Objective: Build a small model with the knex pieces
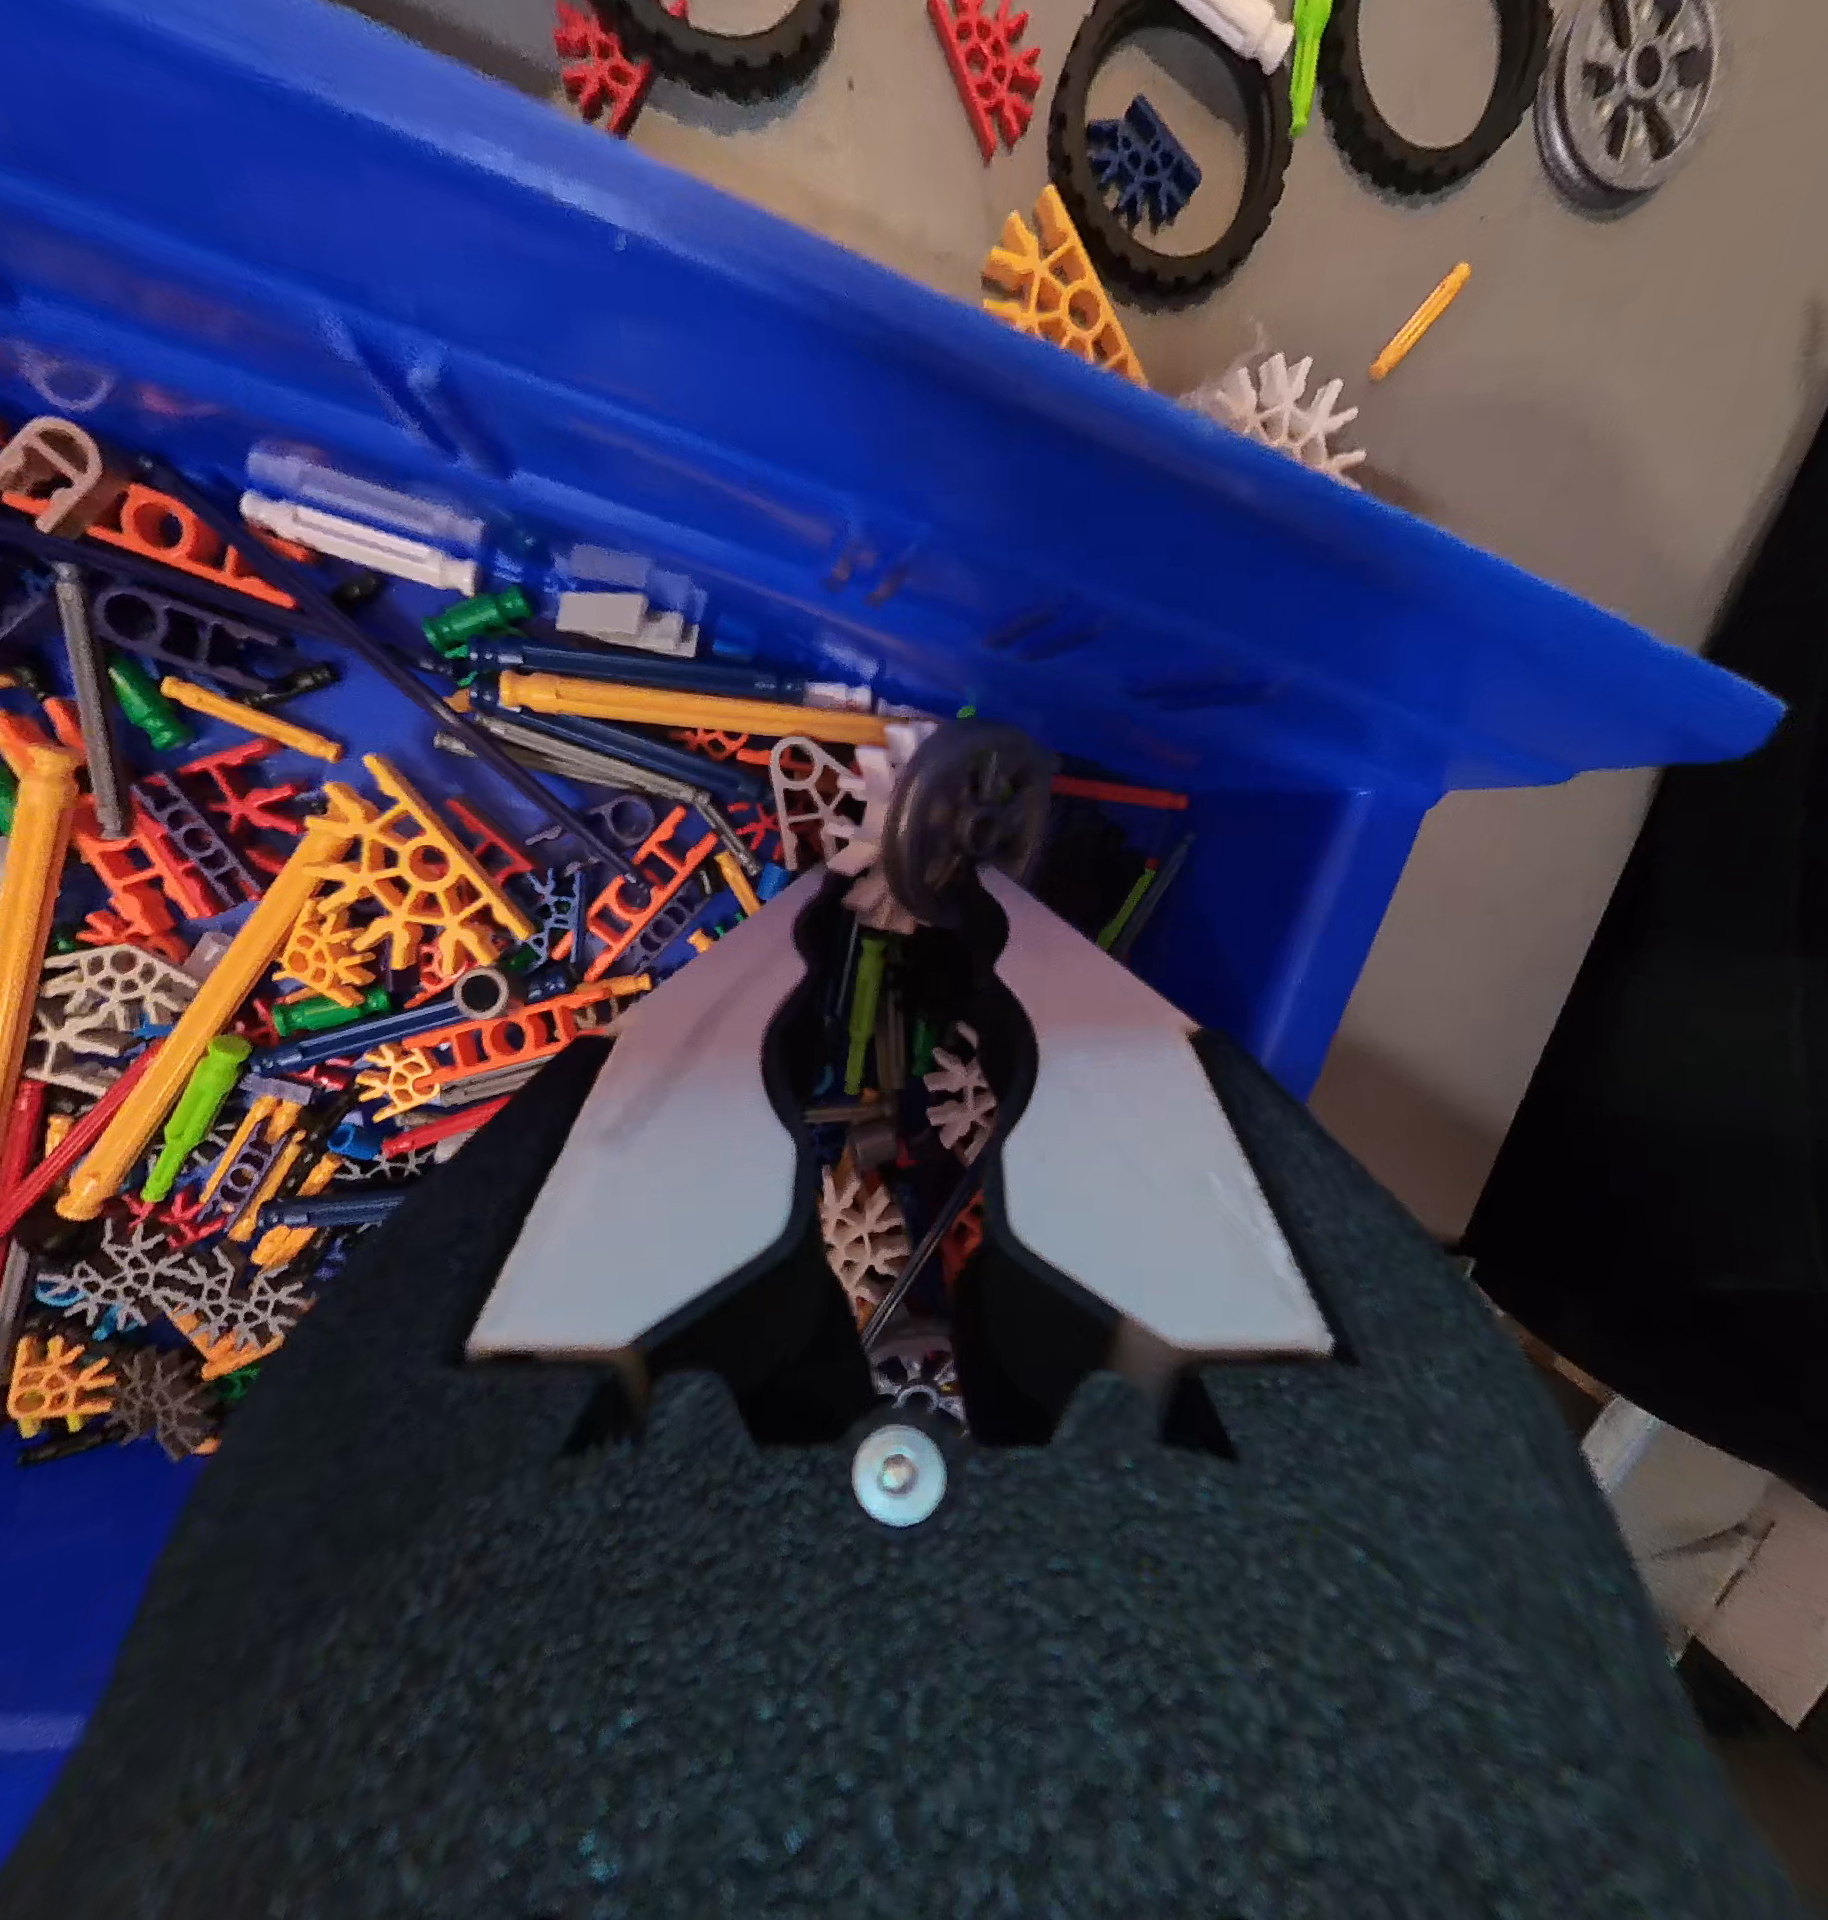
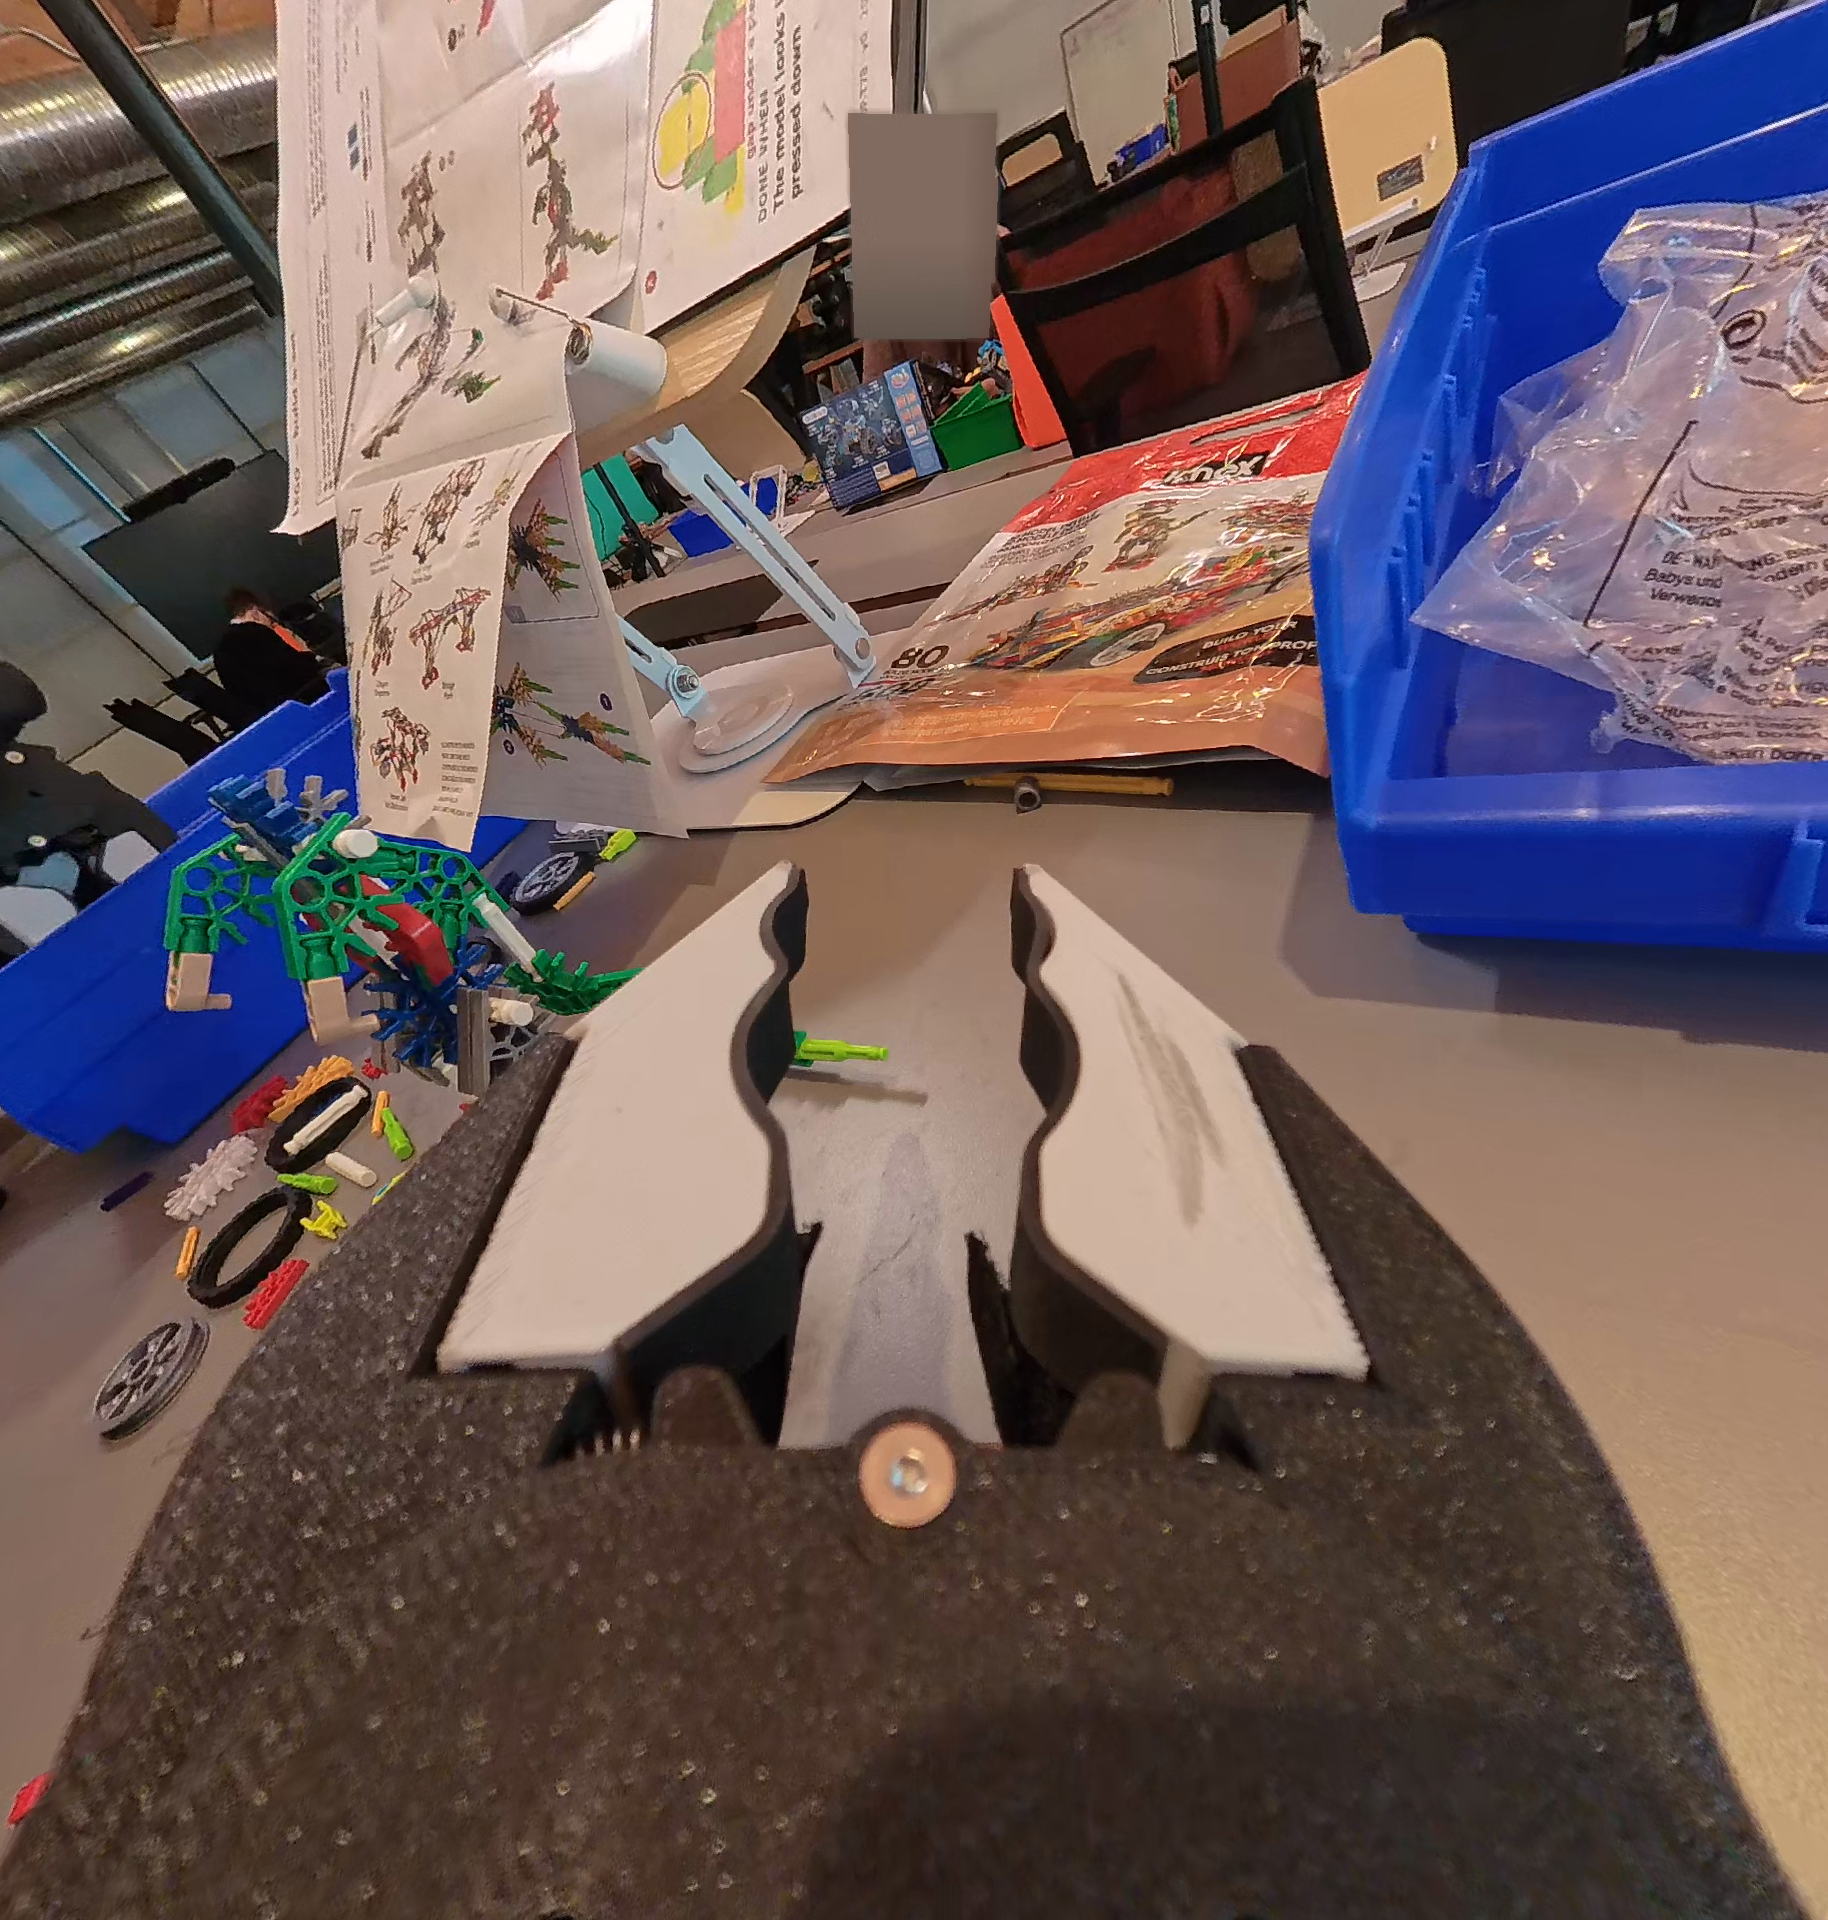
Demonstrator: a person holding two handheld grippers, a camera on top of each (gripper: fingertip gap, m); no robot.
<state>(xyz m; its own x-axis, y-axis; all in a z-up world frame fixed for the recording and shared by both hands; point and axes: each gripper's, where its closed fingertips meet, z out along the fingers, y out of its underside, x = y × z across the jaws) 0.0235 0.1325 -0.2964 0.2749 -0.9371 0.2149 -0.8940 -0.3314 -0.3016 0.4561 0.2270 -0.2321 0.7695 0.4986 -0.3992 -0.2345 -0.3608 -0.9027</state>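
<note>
Blue plastic forms the bin over which the left gripper works, its jaws drawn nearly together at the tips and pinching a small dark grey spoked wheel by its lower edge. The wheel stands on edge just above the tips, touching a white snowflake connector on its left. Below and left of the jaws lies the bin's jumble of rods and connectors in yellow, orange, red, green and grey. Beyond the bin's far rim, on the grey table, lie black tyres, a silver wheel hub, red connectors and a yellow rod.

The right gripper hovers low over the table top, jaws spread and holding nothing. A lime green rod lies on the table between the fingers, partly hidden behind the left one. Left of the jaws stands a partly built model of green, blue and red parts, with loose tyres and small pieces nearer the camera. Ahead, an instruction sheet hangs from a stand; a printed bag lies right of it. To the right sits a second blue bin holding a clear plastic bag.
</note>
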